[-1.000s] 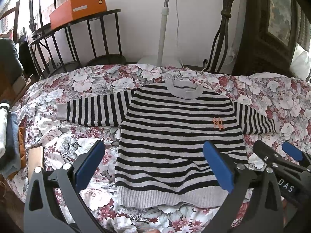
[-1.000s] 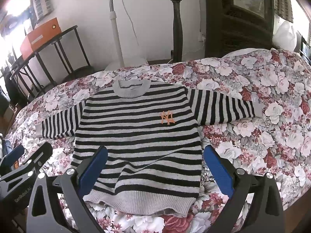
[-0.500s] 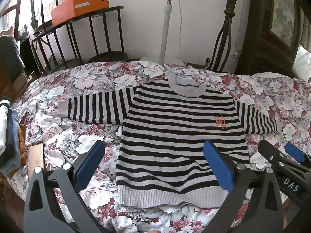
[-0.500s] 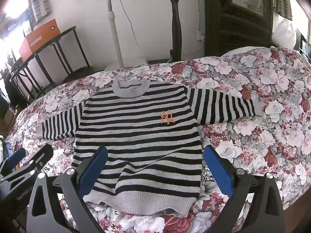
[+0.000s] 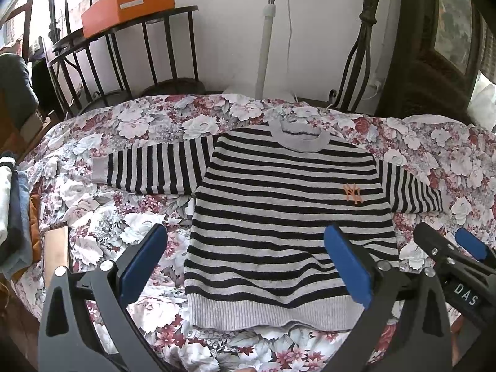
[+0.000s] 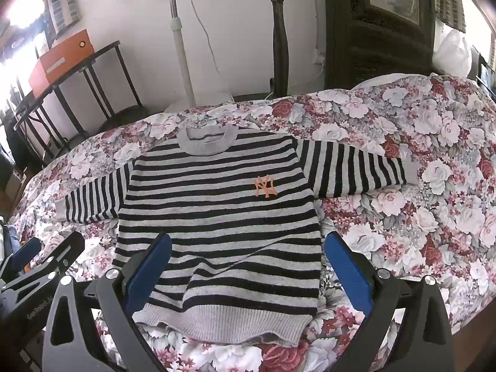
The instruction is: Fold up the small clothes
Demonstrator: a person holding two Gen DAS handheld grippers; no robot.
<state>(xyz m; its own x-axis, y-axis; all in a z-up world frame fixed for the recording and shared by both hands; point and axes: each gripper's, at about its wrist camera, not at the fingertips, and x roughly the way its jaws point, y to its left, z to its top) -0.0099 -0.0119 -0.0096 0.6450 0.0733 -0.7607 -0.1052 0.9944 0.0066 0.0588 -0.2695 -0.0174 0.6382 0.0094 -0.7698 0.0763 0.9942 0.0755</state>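
Note:
A small black-and-grey striped sweater (image 5: 279,204) (image 6: 217,210) with an orange logo lies flat, front up, on a floral bedspread (image 5: 130,210) (image 6: 418,210), both sleeves spread sideways. My left gripper (image 5: 245,263) hovers open over the lower left part of the sweater, blue pads wide apart, holding nothing. My right gripper (image 6: 248,269) hovers open above the hem, also holding nothing. In the left wrist view the right gripper (image 5: 455,251) appears at the right edge; in the right wrist view the left gripper (image 6: 46,257) appears at the far left.
A stack of clothes (image 5: 12,217) sits at the bed's left edge beside a wooden block (image 5: 55,251). Behind the bed stand a black metal rack (image 5: 124,62) with an orange box (image 5: 127,3), a white pole (image 5: 266,37), a dark bedpost (image 6: 279,40) and a dark cabinet (image 6: 381,31).
Both grippers have drawn back and risen slightly, so the sweater sits a little lower and farther in both views. The sweater has not moved, and both grippers stay open.

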